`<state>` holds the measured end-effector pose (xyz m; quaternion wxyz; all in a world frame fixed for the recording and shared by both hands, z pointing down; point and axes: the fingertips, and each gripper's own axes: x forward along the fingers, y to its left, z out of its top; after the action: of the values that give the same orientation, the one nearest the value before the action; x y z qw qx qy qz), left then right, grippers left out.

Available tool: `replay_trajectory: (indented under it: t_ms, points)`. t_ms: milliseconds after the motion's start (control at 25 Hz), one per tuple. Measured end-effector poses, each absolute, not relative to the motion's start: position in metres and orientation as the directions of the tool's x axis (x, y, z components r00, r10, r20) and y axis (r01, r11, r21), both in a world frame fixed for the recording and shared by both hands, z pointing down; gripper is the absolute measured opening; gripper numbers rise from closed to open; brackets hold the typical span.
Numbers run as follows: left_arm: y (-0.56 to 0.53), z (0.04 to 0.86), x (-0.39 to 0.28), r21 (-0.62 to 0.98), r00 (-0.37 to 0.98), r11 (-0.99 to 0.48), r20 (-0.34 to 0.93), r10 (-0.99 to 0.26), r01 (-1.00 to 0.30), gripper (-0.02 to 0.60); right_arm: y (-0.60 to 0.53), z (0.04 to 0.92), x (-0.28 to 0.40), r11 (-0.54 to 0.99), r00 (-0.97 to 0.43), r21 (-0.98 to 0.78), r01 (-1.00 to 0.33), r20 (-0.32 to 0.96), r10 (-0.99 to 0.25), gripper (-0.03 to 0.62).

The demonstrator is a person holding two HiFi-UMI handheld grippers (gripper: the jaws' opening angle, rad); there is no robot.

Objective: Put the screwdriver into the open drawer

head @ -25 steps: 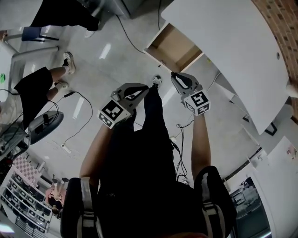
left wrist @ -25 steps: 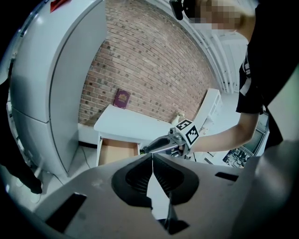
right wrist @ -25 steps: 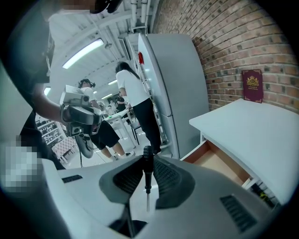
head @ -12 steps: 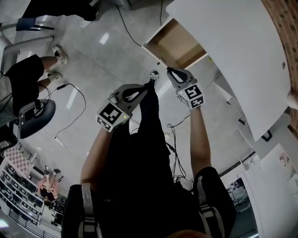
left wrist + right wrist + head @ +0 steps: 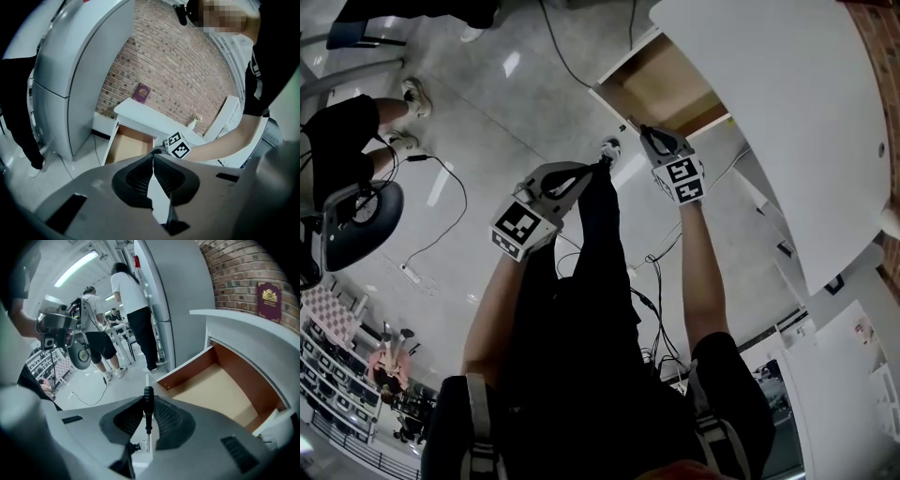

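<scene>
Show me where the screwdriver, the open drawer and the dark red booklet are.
screwdriver (image 5: 148, 408): right gripper view, on its black handle.
open drawer (image 5: 218, 390): right gripper view, on its bare bottom.
dark red booklet (image 5: 268, 300): right gripper view, on its front cover.

One screwdriver (image 5: 148, 405), one drawer (image 5: 220, 390), one booklet (image 5: 269, 298); two claws: left claw (image 5: 152, 155), right claw (image 5: 644, 133).

The tongs (image 5: 148, 409) clamp the screwdriver (image 5: 148, 398), with its black handle upright between the pads. The open drawer (image 5: 220, 390) lies at 2 o'clock, under the white table (image 5: 243, 329). A maroon booklet (image 5: 268, 300) stands at 1 o'clock against brick. People (image 5: 136, 301) stand at 11 o'clock.
</scene>
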<state>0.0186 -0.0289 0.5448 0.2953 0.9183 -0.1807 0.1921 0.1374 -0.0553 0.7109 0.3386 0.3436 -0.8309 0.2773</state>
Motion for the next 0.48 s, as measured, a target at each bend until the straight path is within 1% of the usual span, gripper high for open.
replay_trajectory:
  t_ms: [320,480]
  points:
    - [-0.027,0.56,0.012,0.493,0.858,-0.744,0.468,-0.211,-0.452,0.017,-0.064,0.77,0.153,0.652,-0.457,-0.171,-0.739,0.839,-0.297,0.123]
    - [-0.033,0.567,0.006,0.495,0.854,-0.731,0.466,-0.233,-0.47,0.017,-0.066,0.8,0.154,0.648,-0.442,-0.19,-0.737,0.862,-0.25,0.123]
